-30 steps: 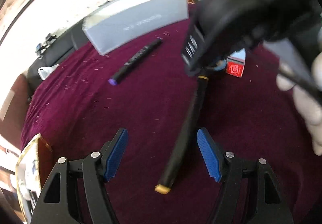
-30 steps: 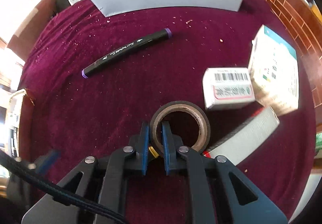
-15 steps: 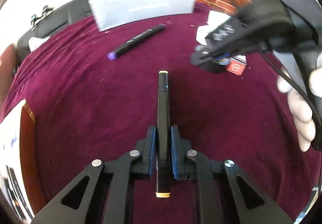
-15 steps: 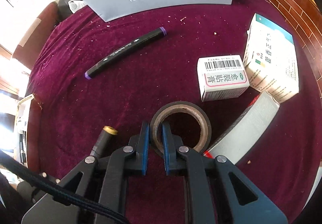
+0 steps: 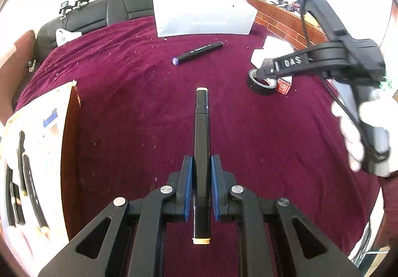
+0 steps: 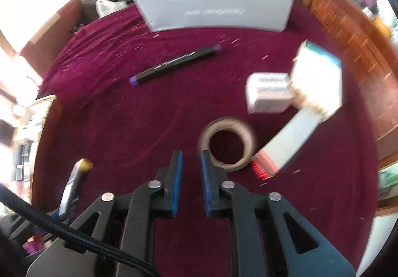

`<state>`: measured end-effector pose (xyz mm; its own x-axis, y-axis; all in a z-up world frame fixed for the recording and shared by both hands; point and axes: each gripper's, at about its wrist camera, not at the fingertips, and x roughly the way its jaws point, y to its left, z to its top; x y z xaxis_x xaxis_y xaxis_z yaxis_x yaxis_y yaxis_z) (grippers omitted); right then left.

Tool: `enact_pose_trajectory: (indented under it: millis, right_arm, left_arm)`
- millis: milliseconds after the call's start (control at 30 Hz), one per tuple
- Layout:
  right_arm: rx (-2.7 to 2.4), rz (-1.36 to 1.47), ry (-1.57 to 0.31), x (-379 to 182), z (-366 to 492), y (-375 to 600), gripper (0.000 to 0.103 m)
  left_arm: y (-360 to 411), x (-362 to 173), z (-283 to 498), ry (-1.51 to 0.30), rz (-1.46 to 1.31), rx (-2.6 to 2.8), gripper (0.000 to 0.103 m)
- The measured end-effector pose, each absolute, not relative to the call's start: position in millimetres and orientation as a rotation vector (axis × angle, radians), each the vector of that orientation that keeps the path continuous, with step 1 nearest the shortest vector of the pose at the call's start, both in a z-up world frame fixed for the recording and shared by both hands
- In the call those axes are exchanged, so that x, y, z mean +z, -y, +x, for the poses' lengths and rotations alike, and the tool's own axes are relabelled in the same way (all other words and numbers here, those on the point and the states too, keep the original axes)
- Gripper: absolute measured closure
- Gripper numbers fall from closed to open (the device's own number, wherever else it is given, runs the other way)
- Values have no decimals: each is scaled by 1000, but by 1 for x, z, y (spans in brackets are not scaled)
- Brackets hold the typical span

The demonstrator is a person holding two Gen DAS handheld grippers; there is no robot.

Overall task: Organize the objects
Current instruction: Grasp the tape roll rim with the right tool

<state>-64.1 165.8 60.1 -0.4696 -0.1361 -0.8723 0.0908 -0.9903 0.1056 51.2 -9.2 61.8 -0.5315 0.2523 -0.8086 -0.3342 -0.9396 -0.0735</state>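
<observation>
My left gripper (image 5: 201,160) is shut on a black marker with cream caps (image 5: 201,137), held above the maroon cloth (image 5: 124,103). Its tip also shows in the right wrist view (image 6: 83,165). My right gripper (image 6: 191,155) is open and empty, just left of a black tape roll (image 6: 227,144) that lies on the cloth. In the left wrist view the right gripper (image 5: 263,73) hovers over the tape roll (image 5: 261,86). A second black marker with purple caps (image 6: 175,64) lies further back, also seen in the left wrist view (image 5: 197,53).
A grey shoe box (image 6: 216,8) stands at the back. Small white medicine boxes (image 6: 270,95) (image 6: 318,80) and a long white box with a red end (image 6: 286,142) lie at the right. A tray with pens (image 5: 29,172) sits at the left edge.
My right gripper has let go of the tape roll, opened and pulled back a little to the left. My left gripper still holds the cream-capped marker and has lifted it.
</observation>
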Motion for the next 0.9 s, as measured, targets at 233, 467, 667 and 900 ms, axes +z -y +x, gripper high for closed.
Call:
enact_pose_trajectory:
  millis: [233,467,667,900]
  right_arm:
    - [-2603,1583,123,50,-79,-175,58]
    - [-2639,1634,5,25,-95,-163,58]
    - [-2658,1609,-71,23,-92,-154,68]
    - [-2646,1609,-90,24,-85,-150,88]
  left_arm:
    - [22,57,62,-91,-1313,2494,92]
    - [15,41,53,-95,-1355,2472,92]
    - [7,24,43,-104,-1398,2451,92]
    - [-4,23,47,-196,-1356,2516,92]
